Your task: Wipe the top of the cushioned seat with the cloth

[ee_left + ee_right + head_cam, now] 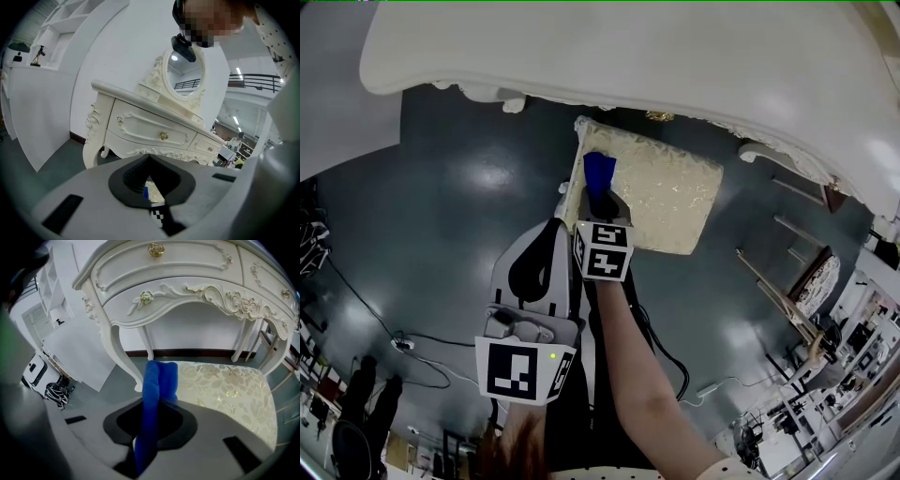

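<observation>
- Head view: the right claw (pixel 604 200) is clamped on the blue cloth (pixel 600 171), held at the left edge of the patterned seat (pixel 670 192). The left claw (pixel 555 228) stands just beside it, over the floor (pixel 441 206).
- Left gripper view: the left claw (pixel 149 161) has its jaws together with nothing between them. The white dresser (pixel 150 129) is ahead, drawers closed.
- Right gripper view: the right claw (pixel 154 425) has its jaws closed on the cloth (pixel 158 385). The folded cloth juts over the near corner of the seat (pixel 225 390), in front of the dresser (pixel 187 282).
</observation>
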Tool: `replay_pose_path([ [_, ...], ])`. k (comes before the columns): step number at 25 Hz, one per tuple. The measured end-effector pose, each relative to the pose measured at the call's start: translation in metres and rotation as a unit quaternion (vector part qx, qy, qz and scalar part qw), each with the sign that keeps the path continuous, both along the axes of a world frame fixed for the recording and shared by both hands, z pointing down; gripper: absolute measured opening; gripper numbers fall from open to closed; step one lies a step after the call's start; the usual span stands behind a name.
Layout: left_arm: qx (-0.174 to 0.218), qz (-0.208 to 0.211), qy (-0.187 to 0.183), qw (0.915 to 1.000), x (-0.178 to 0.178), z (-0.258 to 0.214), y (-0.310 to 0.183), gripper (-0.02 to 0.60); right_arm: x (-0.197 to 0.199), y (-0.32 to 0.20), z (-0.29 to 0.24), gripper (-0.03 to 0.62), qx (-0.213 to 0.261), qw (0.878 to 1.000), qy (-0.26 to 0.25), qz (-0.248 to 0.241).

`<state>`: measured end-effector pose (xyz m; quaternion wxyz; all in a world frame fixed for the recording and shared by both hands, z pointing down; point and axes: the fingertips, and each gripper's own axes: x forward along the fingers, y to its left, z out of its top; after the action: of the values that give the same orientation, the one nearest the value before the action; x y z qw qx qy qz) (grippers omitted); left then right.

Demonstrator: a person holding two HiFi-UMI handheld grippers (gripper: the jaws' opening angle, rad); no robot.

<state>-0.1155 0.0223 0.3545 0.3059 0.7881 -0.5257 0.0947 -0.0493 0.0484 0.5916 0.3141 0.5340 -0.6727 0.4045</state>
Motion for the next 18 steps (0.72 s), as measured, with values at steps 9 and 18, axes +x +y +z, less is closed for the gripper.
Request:
replay_pose_path([
  [9, -0.001, -0.01, -0.001, 0.9999, -0.011, 0.002, 0.001, -0.002, -0.017, -0.001, 0.0, 0.061, 0.003, 1.0, -0.006, -0.019],
  [18, -0.002, -0.017, -0.003, 0.9998, -0.017, 0.003, 0.003, -0.002, -0.035, -0.003, 0.001, 0.061, 0.007, 0.999, -0.019, -0.045],
])
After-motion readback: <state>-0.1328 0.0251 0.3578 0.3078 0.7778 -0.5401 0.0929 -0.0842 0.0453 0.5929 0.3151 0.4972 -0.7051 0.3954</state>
